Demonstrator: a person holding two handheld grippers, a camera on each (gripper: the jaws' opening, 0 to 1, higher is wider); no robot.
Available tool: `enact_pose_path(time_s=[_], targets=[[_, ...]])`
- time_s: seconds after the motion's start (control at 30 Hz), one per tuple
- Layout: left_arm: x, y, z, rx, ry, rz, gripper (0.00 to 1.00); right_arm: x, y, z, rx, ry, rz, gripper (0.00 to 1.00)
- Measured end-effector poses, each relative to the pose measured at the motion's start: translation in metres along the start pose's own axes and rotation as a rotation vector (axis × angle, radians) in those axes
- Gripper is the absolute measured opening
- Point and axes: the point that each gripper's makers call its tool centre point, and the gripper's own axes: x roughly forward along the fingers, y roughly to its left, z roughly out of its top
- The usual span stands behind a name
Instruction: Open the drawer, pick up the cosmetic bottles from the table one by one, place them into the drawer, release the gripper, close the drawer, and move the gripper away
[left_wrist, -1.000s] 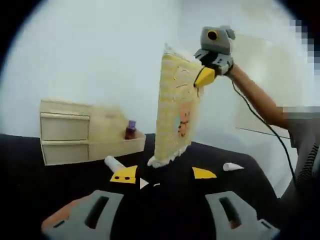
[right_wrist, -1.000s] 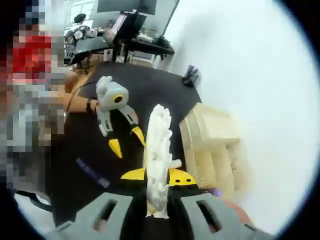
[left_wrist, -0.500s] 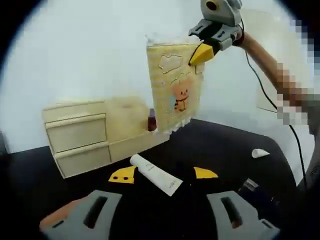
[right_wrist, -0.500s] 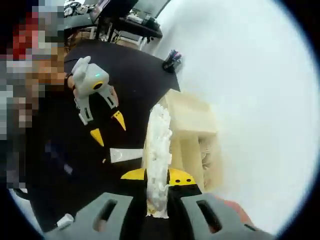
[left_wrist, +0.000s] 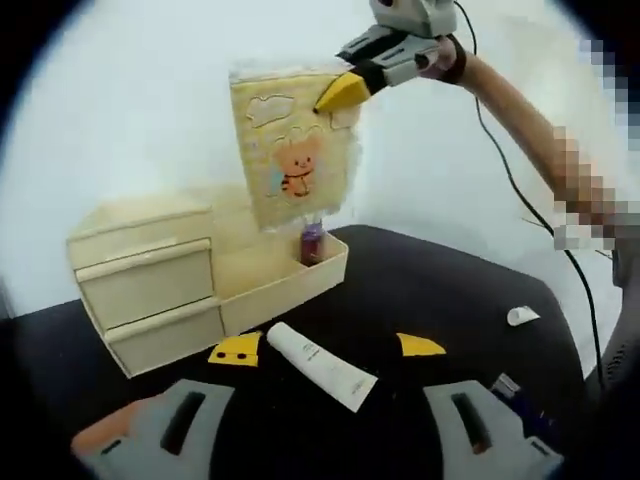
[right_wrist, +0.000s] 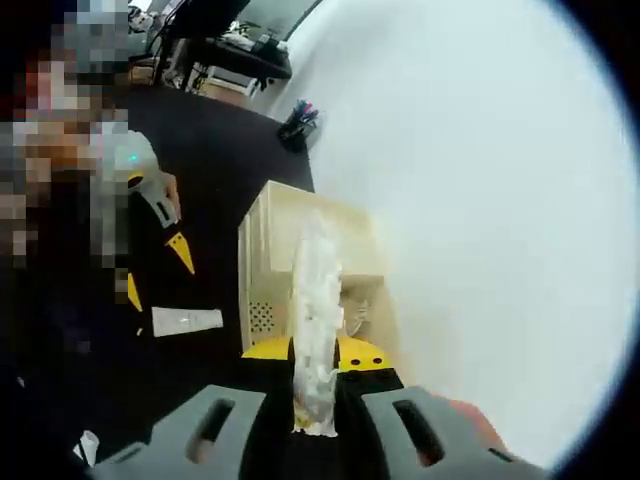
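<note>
The right claw (left_wrist: 340, 92) was clenched on one yellow cloth (left_wrist: 292, 145) hanging above the drawer unit (left_wrist: 150, 290); the left claw (left_wrist: 325, 348) stood released. Risk: the cloth could snag the open tray. Visible: one white tube (left_wrist: 318, 352) before the unit, one purple bottle (left_wrist: 312, 243) in its tray, two closed drawers.

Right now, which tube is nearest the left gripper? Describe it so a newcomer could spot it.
Start at the cream wooden drawer unit at the back of the black table. In the left gripper view, just in front of its open tray, a white tube lies flat between the left gripper jaw tips. It is long and squared off at one end, unlike the small white piece far to the right.
</note>
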Motion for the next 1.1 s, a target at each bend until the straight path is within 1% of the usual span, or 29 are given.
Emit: enact_pose_path(time_s=[0.03,0.07,0.13,0.23,0.27,0.3,0.33,0.37,0.4,0.43,0.47,0.5,0.53,0.57,0.6,0.63,0.67,0.7,0.77,0.8,0.83,0.93,0.97,1.03,1.07,1.1], targets=[[0.001,0.002,-0.001,0.002,0.001,-0.002,0.44,0.002,0.001,0.001,-0.005,0.003,-0.001,0.1],[0.002,0.002,-0.001,0.003,0.003,-0.002,0.44,0.007,-0.003,0.0,-0.01,0.006,-0.001,0.1],[0.004,0.005,-0.004,0.01,0.009,-0.003,0.44,0.023,-0.016,0.0,-0.035,0.009,0.002,0.1],[0.006,0.01,-0.009,0.027,0.014,0.006,0.44,0.041,-0.022,0.0,-0.055,0.032,-0.002,0.1],[0.006,0.016,-0.008,0.034,0.002,0.03,0.44,0.048,-0.025,0.0,-0.064,0.04,0.0,0.1],[0.007,0.021,-0.002,0.022,-0.037,0.048,0.43,0.055,-0.028,0.0,-0.075,0.045,-0.005,0.1],[0.008,0.022,-0.001,-0.009,-0.052,0.041,0.42,0.061,-0.027,0.0,-0.071,0.045,-0.009,0.1],[0.009,0.023,0.0,-0.022,-0.056,0.036,0.41,0.068,-0.028,-0.001,-0.071,0.044,-0.018,0.1],[0.009,0.025,0.0,-0.026,-0.065,0.036,0.41,0.072,-0.024,-0.003,-0.068,0.042,-0.023,0.1],[0.01,0.027,0.0,-0.027,-0.067,0.035,0.41,0.075,-0.024,-0.005,-0.068,0.038,-0.023,0.1],[0.012,0.027,-0.002,-0.023,-0.063,0.032,0.41,0.075,-0.025,-0.005,-0.062,0.025,-0.024,0.1],[0.012,0.027,-0.005,0.005,-0.049,0.033,0.41,0.077,-0.026,-0.005,-0.042,0.003,-0.016,0.1],[0.013,0.028,-0.009,0.03,-0.039,0.039,0.41,0.078,-0.031,-0.004,-0.009,-0.023,-0.009,0.1],[0.013,0.027,-0.013,0.035,-0.031,0.041,0.41,0.079,-0.031,-0.004,0.008,-0.038,0.001,0.1],[0.013,0.028,-0.015,0.031,-0.031,0.039,0.41,0.085,-0.037,-0.006,0.016,-0.049,0.02,0.1],[0.013,0.028,-0.018,0.026,-0.031,0.036,0.41,0.087,-0.044,-0.012,0.025,-0.05,0.014,0.1],[0.014,0.028,-0.019,0.02,-0.031,0.033,0.41,0.083,-0.03,-0.012,0.051,-0.075,0.036,0.1],[0.014,0.029,-0.021,0.013,-0.032,0.03,0.41,0.083,-0.031,-0.016,0.066,-0.085,0.033,0.1],[0.015,0.031,-0.023,0.003,-0.033,0.026,0.4,0.088,-0.03,-0.019,0.109,-0.133,0.061,0.1],[0.016,0.032,-0.024,0.001,-0.034,0.023,0.4,0.09,-0.03,-0.022,0.117,-0.149,0.066,0.1],[0.017,0.032,-0.025,0.0,-0.031,0.021,0.4,0.092,-0.029,-0.024,0.154,-0.18,0.081,0.1],[0.02,0.033,-0.028,0.01,-0.026,0.02,0.4,0.105,-0.027,-0.036,0.247,-0.234,0.126,0.1],[0.021,0.034,-0.029,0.011,-0.024,0.023,0.4,0.11,-0.025,-0.041,0.269,-0.238,0.134,0.1],[0.023,0.036,-0.033,0.005,-0.016,0.023,0.4,0.121,-0.02,-0.048,0.294,-0.262,0.154,0.1],[0.024,0.035,-0.035,0.003,-0.013,0.022,0.4,0.128,-0.027,-0.053,0.298,-0.265,0.154,0.1],[0.024,0.035,-0.037,0.002,-0.009,0.022,0.4,0.132,-0.027,-0.054,0.318,-0.289,0.164,0.1]])
